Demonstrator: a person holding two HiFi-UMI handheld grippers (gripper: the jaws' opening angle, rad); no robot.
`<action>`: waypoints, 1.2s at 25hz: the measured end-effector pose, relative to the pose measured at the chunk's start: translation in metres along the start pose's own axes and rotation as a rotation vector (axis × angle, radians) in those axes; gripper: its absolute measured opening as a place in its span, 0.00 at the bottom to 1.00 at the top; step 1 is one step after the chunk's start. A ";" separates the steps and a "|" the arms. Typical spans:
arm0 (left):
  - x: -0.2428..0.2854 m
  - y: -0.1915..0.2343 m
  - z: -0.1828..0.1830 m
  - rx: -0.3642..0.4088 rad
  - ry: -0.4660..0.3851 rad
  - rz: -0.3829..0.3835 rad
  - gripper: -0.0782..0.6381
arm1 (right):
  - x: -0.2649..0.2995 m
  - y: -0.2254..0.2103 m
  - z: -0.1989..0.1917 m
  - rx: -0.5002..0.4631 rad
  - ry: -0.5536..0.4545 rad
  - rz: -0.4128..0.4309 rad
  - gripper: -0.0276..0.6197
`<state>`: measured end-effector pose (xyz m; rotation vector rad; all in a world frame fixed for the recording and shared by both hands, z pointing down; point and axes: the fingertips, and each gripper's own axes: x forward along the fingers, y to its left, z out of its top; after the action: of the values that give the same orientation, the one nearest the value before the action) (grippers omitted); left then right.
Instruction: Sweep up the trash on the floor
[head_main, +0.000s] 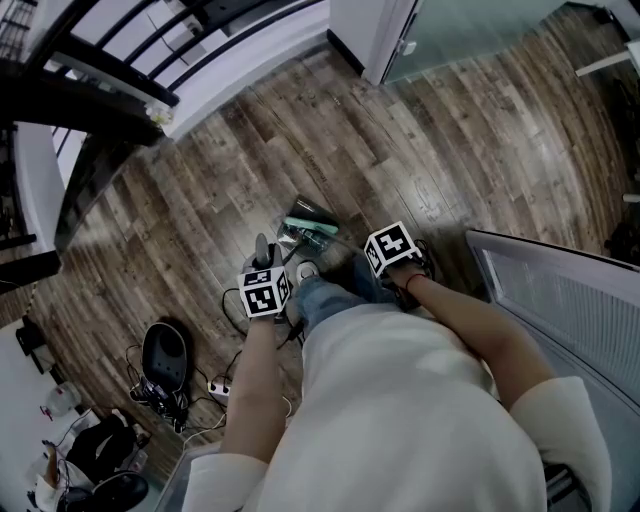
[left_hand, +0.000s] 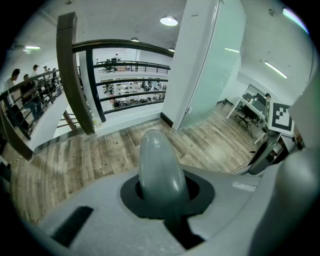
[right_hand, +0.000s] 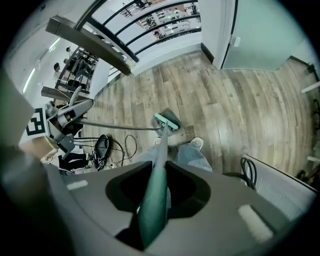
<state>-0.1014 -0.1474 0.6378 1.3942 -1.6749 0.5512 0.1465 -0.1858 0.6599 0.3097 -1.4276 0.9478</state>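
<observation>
A grey rounded dustpan handle stands up between the jaws of my left gripper, which is shut on it. In the head view this left gripper hangs over the wooden floor, left of the person's leg. The handle's long grey rod runs down to the dark dustpan. My right gripper is shut on the green broom handle. The green broom head rests on the floor against the dustpan, just ahead of the person's shoes. I cannot make out any trash.
A black railing runs along the back left. A glass door is at the back. A white panel stands to the right. Cables, a power strip and a black round object lie at the left.
</observation>
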 end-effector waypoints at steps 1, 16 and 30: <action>0.000 0.000 -0.001 0.001 0.001 -0.001 0.14 | 0.000 -0.001 -0.001 -0.002 -0.003 -0.004 0.19; -0.003 0.001 -0.005 0.008 0.008 -0.012 0.14 | -0.003 -0.015 -0.007 0.048 -0.067 -0.058 0.19; -0.002 0.001 -0.008 0.019 0.017 -0.033 0.15 | -0.007 -0.027 -0.015 0.155 -0.134 -0.082 0.19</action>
<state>-0.0998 -0.1399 0.6400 1.4240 -1.6339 0.5601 0.1766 -0.1945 0.6606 0.5519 -1.4543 0.9866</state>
